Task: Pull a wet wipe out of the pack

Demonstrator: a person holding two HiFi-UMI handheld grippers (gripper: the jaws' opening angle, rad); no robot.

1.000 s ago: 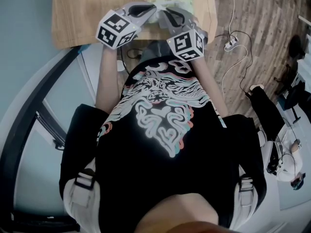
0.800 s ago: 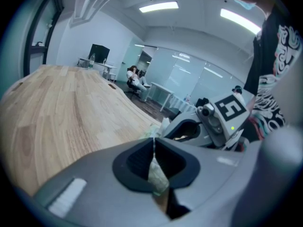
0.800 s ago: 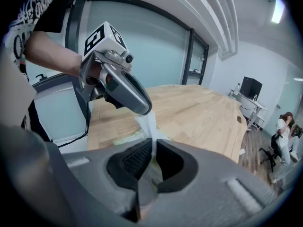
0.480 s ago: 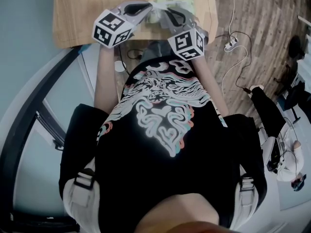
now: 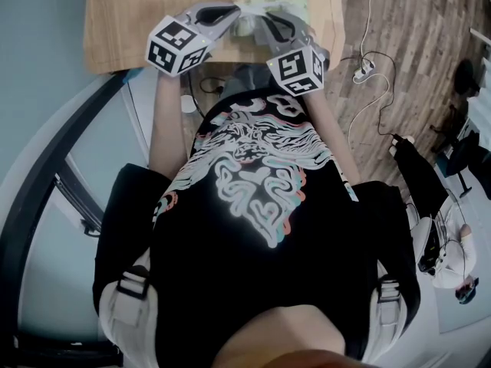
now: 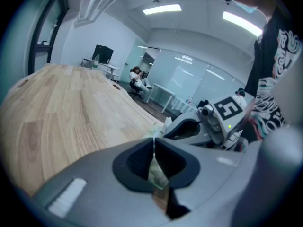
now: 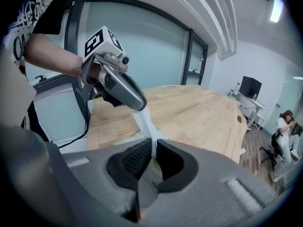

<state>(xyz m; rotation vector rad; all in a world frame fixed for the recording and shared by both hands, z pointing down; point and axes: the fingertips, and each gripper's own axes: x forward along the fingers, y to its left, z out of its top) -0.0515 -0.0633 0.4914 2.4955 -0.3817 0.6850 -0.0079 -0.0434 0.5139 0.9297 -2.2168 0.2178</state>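
The wet wipe [image 7: 142, 120] is a white strip stretched taut above the pale green pack [image 5: 278, 1], which lies at the near edge of the wooden worktop [image 5: 138, 21]. My left tool [image 7: 139, 107] is clamped on the strip's upper end, lifted clear of the pack. The strip's lower end runs down into my right tool [image 7: 152, 148], just above the pack. Its jaws are closed to a thin slit. I cannot tell whether they pinch wipe or pack.
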